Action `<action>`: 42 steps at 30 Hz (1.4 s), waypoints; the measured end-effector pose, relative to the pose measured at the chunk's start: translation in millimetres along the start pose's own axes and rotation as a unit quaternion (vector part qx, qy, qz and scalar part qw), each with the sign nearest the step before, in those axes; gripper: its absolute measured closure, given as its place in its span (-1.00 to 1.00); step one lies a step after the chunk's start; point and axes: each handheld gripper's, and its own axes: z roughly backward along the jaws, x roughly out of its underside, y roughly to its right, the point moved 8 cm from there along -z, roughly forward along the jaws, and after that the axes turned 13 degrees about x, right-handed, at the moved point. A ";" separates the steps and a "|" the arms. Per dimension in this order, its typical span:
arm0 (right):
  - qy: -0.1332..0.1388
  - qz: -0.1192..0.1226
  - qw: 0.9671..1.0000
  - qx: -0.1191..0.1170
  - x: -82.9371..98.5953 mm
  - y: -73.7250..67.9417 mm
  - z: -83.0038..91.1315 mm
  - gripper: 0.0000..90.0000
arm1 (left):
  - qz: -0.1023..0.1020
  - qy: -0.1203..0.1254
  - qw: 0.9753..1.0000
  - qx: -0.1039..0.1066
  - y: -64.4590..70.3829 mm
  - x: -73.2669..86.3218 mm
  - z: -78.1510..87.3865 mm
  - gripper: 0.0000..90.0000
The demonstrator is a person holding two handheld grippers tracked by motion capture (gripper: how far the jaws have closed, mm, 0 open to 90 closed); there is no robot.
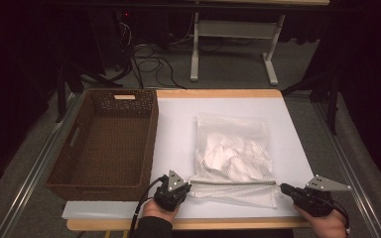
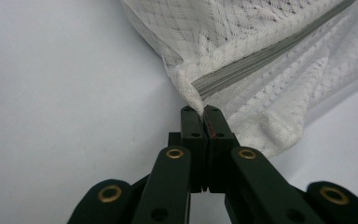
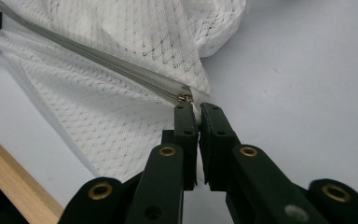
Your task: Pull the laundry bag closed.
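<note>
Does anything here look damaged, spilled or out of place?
Nothing stands out. The mesh bag lies flat on the table, zipper closed, each end pinched by a gripper. The basket sits upright beside it.

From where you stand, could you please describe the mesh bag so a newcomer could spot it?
On the white table, right of the brown wicker basket, lies the mesh bag. It is white netting with a grey zipper along its near edge, pinched at each end by the left gripper and right gripper.

Dim room with dark edges; the white surface (image 1: 178, 129) is evenly lit from above, slightly soft, grainy focus.
</note>
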 end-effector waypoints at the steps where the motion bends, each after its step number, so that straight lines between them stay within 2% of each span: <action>1: 0.000 0.001 1.000 0.001 -0.1 -0.5 -0.5 0.95 | 0.002 0.000 1.000 0.000 -0.4 0.9 -0.9 0.97; 5: 0.002 0.010 1.000 0.001 -0.1 -4.8 -2.3 0.93 | 0.004 0.008 1.000 0.010 -0.6 3.2 -2.3 0.93; 7: 0.008 0.009 1.000 -0.002 -1.2 -5.9 -2.1 0.87 | -0.002 0.006 1.000 0.008 0.2 4.5 -1.2 0.77; 9: 0.015 0.007 1.000 -0.003 -3.6 -7.8 -1.1 0.67 | -0.007 0.013 1.000 0.003 1.7 3.7 3.1 0.48; 11: 0.026 0.007 1.000 0.001 -7.3 -9.6 -0.4 0.57 | -0.016 0.036 0.999 -0.005 4.3 0.0 10.5 0.35; 14: 0.038 0.003 0.999 0.010 -13.1 -13.8 -0.7 0.31 | -0.036 0.058 0.997 -0.026 6.5 -4.5 19.8 0.15; 15: 0.042 0.002 0.999 0.009 -14.4 -15.3 -1.3 0.20 | -0.040 0.063 0.997 -0.028 7.1 -5.3 21.3 0.09; 16: 0.042 0.002 0.999 0.009 -14.4 -15.3 -1.3 0.20 | -0.040 0.063 0.997 -0.028 7.1 -5.3 21.3 0.04; 17: 0.050 0.004 0.999 0.010 -16.2 -19.7 -4.3 0.01 | -0.046 0.064 0.996 -0.039 6.4 -5.2 24.0 -0.06; 20: 0.049 0.005 0.999 0.018 -18.4 -23.4 -8.7 -0.22 | -0.038 0.064 0.996 -0.045 4.3 -5.8 27.7 -0.30; 23: 0.061 -0.002 0.998 0.030 -26.3 -26.7 -10.5 -0.49 | -0.033 0.083 0.995 -0.050 3.2 -14.0 34.2 -0.53; 27: 0.079 -0.003 0.995 0.064 -39.6 -32.2 -13.3 -0.96 | -0.040 0.091 0.993 -0.069 0.9 -20.4 37.1 -0.78; 29: 0.075 -0.011 0.995 0.072 -42.3 -36.8 -14.9 -1.00 | -0.042 0.088 0.992 -0.077 0.0 -20.6 36.2 -0.94; 30: 0.075 -0.014 0.994 0.074 -43.0 -39.0 -14.7 -1.00 | -0.040 0.087 0.993 -0.075 0.0 -20.4 36.0 -0.98; 31: 0.077 -0.013 0.994 0.071 -43.6 -40.9 -14.2 -1.00 | -0.035 0.085 0.994 -0.065 0.8 -20.0 35.3 -0.99; 33: 0.083 -0.004 0.994 0.069 -43.1 -44.7 -11.6 -1.00 | -0.027 0.083 0.995 -0.054 1.6 -19.4 33.4 -0.99; 39: 0.087 0.001 0.995 0.057 -38.3 -40.6 -9.9 -1.00 | -0.029 0.074 0.996 -0.046 3.7 -19.1 28.2 -0.97; 40: 0.088 0.002 0.995 0.055 -38.3 -38.7 -9.5 -1.00 | -0.030 0.076 0.996 -0.045 3.9 -19.1 28.4 -0.94; 42: 0.089 -0.001 0.995 0.054 -38.4 -38.1 -8.9 -1.00 | -0.032 0.079 0.995 -0.047 4.0 -19.3 29.0 -0.76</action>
